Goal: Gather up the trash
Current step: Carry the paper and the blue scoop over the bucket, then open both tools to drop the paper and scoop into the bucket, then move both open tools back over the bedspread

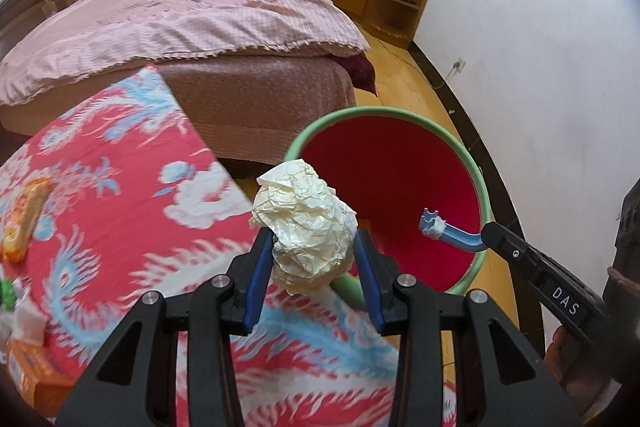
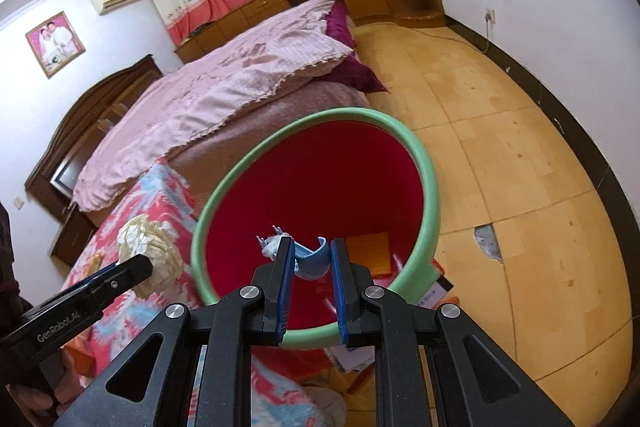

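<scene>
Glossy tiled floor, round green-rimmed bin, crinkled paper ball in left gripper

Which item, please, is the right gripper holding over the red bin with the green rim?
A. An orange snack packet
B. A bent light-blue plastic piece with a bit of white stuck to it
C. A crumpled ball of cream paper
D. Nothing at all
B: the right gripper is clamped on the bent light-blue plastic piece above the bin, while the crumpled paper ball sits in the left gripper.
</scene>
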A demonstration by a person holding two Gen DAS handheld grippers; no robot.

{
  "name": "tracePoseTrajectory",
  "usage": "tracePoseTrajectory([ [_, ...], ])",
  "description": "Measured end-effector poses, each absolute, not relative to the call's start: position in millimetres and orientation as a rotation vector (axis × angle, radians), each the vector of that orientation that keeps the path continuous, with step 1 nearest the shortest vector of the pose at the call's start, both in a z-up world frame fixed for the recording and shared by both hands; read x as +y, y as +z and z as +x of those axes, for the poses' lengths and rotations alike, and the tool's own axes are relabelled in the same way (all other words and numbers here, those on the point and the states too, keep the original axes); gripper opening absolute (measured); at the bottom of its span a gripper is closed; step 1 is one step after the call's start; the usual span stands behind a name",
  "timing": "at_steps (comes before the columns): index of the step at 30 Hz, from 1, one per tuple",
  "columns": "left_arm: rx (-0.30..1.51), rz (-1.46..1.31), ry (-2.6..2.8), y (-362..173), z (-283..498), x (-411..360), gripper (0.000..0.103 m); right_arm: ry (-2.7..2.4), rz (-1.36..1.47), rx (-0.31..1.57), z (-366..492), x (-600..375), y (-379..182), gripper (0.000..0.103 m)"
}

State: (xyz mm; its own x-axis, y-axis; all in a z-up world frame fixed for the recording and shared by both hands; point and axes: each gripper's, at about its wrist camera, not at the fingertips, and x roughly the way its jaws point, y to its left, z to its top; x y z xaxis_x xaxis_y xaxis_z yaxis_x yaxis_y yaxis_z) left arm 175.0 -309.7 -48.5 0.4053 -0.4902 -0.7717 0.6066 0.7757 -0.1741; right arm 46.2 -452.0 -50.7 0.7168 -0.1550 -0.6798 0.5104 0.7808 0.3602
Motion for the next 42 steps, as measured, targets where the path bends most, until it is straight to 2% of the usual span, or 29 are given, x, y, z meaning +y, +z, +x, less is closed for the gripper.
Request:
tracePoseTrajectory([
  [11,0.938,0.189,-0.715,-63,185,-340,0.041,-0.400,0.564,0.668,46,-463,-57,0.022],
  [14,0.943,0.187,-0.715,-63,187,-343,0.045,-0.397,0.566,0.664,46,-464,-57,0.025],
  [16,0.939,0.187,-0.710,-63,187,-342,0.054,-0.397,0.570,0.664,47,-464,-57,0.025],
  [25,0.922,0.146,-0.679,-52,187,-328,0.054,-0.388,0.572,0.657,43,-460,-50,0.027],
  [30,0.915,0.126,-0.661,-43,180,-313,0.054,-0.370,0.569,0.652,40,-453,-44,0.037],
  [36,0.902,0.103,-0.640,-33,173,-294,0.054,-0.342,0.557,0.652,38,-440,-36,0.039],
  [42,0.887,0.077,-0.610,-24,163,-270,0.054,-0.327,0.538,0.649,36,-425,-28,0.047],
])
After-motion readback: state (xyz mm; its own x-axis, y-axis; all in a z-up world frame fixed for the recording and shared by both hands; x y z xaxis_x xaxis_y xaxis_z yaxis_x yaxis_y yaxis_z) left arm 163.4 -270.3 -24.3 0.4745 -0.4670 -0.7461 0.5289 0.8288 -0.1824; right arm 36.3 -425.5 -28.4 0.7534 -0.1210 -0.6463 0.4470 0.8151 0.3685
